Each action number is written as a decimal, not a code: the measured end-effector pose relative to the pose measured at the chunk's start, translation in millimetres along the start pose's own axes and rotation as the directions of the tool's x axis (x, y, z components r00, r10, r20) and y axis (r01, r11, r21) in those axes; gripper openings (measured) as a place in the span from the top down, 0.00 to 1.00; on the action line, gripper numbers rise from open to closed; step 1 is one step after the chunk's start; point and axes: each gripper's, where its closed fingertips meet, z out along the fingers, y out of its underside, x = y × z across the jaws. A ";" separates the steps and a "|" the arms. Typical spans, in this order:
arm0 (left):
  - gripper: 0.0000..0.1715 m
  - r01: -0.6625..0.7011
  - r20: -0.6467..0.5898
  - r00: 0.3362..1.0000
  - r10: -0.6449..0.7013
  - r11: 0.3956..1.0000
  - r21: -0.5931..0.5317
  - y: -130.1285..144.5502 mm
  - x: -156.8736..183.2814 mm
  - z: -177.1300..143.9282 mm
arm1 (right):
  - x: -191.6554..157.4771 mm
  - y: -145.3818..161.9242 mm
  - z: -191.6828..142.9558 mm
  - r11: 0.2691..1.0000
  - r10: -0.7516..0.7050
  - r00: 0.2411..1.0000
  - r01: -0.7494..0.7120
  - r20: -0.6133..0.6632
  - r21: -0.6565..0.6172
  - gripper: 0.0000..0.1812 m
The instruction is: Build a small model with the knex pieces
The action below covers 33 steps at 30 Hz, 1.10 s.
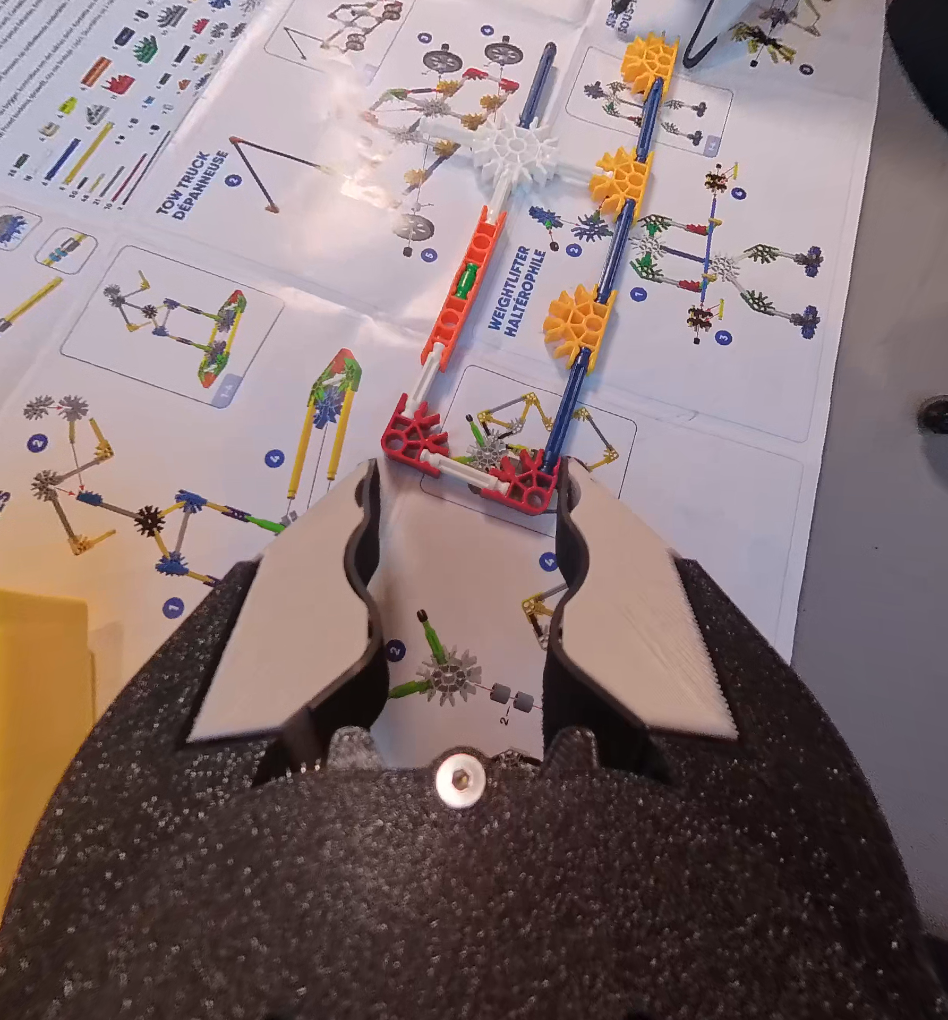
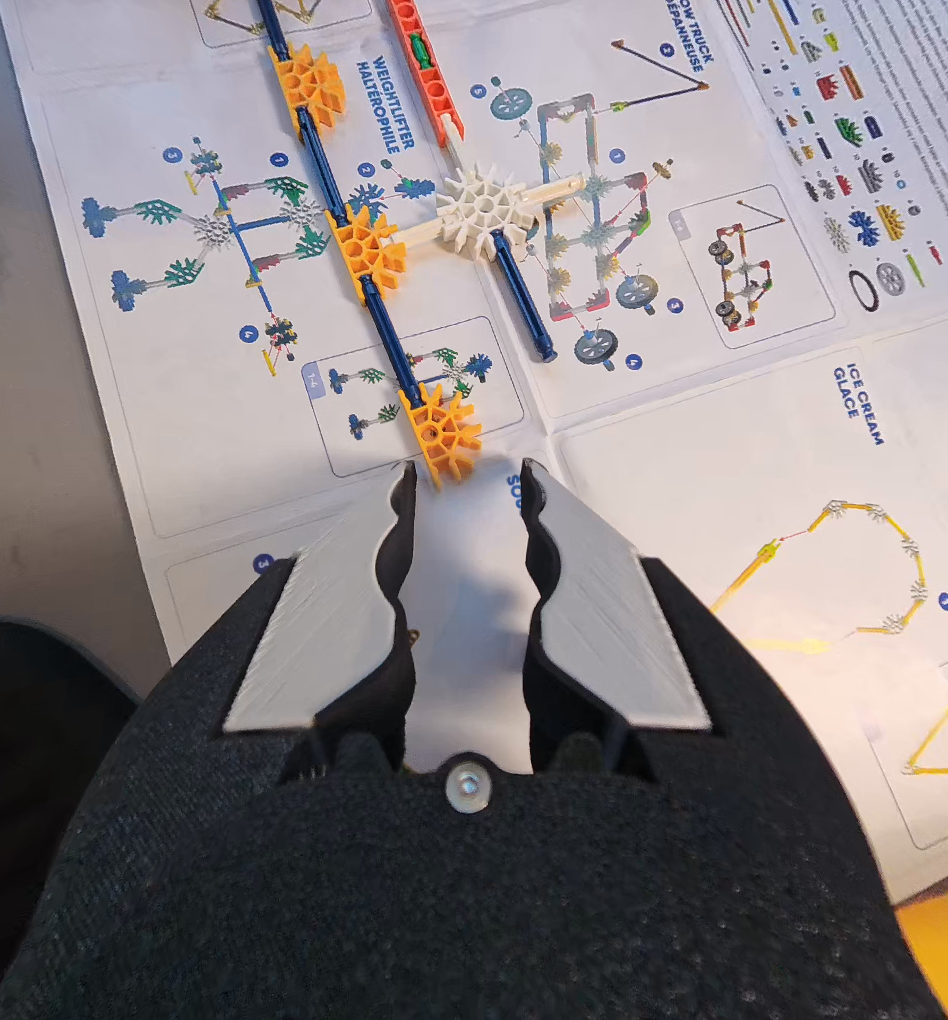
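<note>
A flat toy frame lies on a printed instruction sheet (image 1: 240,221). My left gripper (image 1: 469,469) is open, and its fingertips straddle the near side of the frame: two red corner connectors (image 1: 526,485) joined by a short white rod (image 1: 460,466). The right fingertip (image 1: 571,474) is against the right red connector. A chain of blue rods (image 1: 615,248) and yellow connectors (image 1: 576,325) runs away from it. An orange beam (image 1: 466,287) leads to a white snowflake connector (image 1: 515,149). My right gripper (image 2: 467,469) is open, with the end yellow connector (image 2: 441,433) just off its left fingertip (image 2: 405,480).
The instruction sheet (image 2: 681,497) covers most of a grey table (image 1: 902,497). A yellow box (image 1: 19,690) stands at the near left. A dark round object (image 1: 940,72) and a small black knob (image 1: 943,414) lie to the right. A loose-ended blue rod (image 2: 521,292) sticks out of the white connector (image 2: 482,207). Spacing between my two grippers at the tips: around 25 cm. The small black knob (image 1: 943,414) lies some 15 cm from my left tips, 20 cm from my right tips.
</note>
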 end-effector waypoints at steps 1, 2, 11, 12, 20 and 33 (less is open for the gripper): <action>0.64 -0.005 0.001 1.000 0.005 1.000 -0.004 0.5 0.5 0.5 | -2.6 -2.4 0.8 1.000 -0.004 1.000 0.004 0.012 0.007 0.79; 0.64 -0.009 0.003 1.000 0.009 1.000 -0.009 1.1 0.7 0.9 | -4.4 -3.5 1.7 1.000 -0.008 1.000 0.008 0.019 0.008 0.80; 0.71 -0.030 -0.008 1.000 0.029 0.999 -0.040 4.4 5.1 -0.4 | -8.6 -4.5 5.7 1.000 -0.019 0.999 0.019 0.035 0.006 0.88; 0.72 -0.033 -0.009 0.999 0.032 0.999 -0.043 4.7 5.5 -0.9 | -9.7 -4.2 5.4 1.000 -0.018 0.999 0.018 0.040 0.003 0.88; 0.83 -0.086 -0.076 0.994 0.080 0.994 -0.069 7.9 20.6 -4.2 | -19.4 -1.4 -2.8 0.999 -0.038 0.996 0.039 0.083 -0.013 0.89; 0.87 -0.116 -0.169 0.980 0.102 0.991 -0.070 11.7 36.8 -13.0 | -30.4 7.8 -8.7 0.998 -0.003 0.990 0.012 0.140 -0.062 0.88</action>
